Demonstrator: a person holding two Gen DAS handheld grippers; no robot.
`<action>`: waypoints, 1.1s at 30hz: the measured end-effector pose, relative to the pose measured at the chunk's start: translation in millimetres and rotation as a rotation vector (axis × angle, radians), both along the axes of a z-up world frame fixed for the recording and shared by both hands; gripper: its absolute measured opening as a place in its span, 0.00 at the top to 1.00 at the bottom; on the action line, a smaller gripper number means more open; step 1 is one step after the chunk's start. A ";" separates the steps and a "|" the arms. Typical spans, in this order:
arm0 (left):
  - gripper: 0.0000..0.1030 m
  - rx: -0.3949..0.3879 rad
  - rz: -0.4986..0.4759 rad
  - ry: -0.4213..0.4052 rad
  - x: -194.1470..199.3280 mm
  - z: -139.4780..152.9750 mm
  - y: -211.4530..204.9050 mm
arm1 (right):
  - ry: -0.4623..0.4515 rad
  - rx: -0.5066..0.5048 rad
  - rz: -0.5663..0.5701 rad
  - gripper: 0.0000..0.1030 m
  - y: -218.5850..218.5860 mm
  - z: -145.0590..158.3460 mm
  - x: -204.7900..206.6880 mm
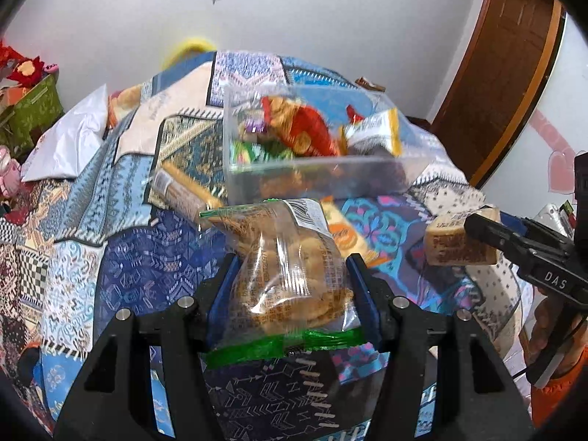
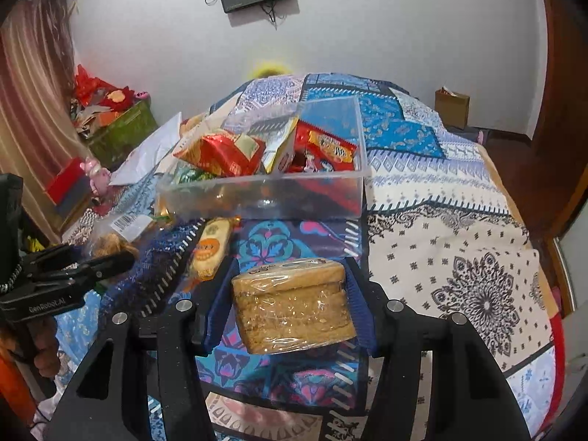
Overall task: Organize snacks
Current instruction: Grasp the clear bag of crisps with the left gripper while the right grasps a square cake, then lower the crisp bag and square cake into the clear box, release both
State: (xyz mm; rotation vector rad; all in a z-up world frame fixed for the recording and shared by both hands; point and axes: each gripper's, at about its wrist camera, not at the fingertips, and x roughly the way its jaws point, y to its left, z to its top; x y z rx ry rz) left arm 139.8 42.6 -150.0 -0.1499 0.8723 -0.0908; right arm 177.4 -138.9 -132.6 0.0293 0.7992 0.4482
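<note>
My left gripper (image 1: 292, 268) is shut on a clear bag of cookies (image 1: 290, 272) with green seams, held above the patterned bedspread. My right gripper (image 2: 290, 294) is shut on a wrapped block of sandwich biscuits (image 2: 294, 305), also lifted off the bed; the same block (image 1: 459, 242) shows at the right of the left wrist view. Ahead of both stands a clear plastic box (image 2: 264, 191) holding several snack packs. An orange-label biscuit pack (image 2: 209, 250) lies on the bed in front of the box. A long biscuit sleeve (image 1: 180, 191) lies left of the box (image 1: 316, 180).
The patchwork bedspread (image 2: 459, 220) covers the bed, with open room to the right of the box. A white pillow (image 1: 70, 147) and a green bin of red items (image 1: 29, 110) lie at the left. A brown door (image 1: 507, 73) stands at the right.
</note>
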 end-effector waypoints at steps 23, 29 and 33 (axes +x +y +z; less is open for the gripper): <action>0.43 -0.011 -0.009 -0.157 72.7 67.7 -8.2 | -0.209 0.032 -0.025 0.49 15.6 68.2 57.1; 0.43 0.002 -0.019 -0.158 105.6 68.1 -13.0 | -0.221 0.036 -0.023 0.49 26.2 67.4 80.5; 0.43 -0.009 -0.015 -0.148 123.4 60.9 -14.6 | -0.211 0.052 -0.024 0.49 31.6 60.3 99.6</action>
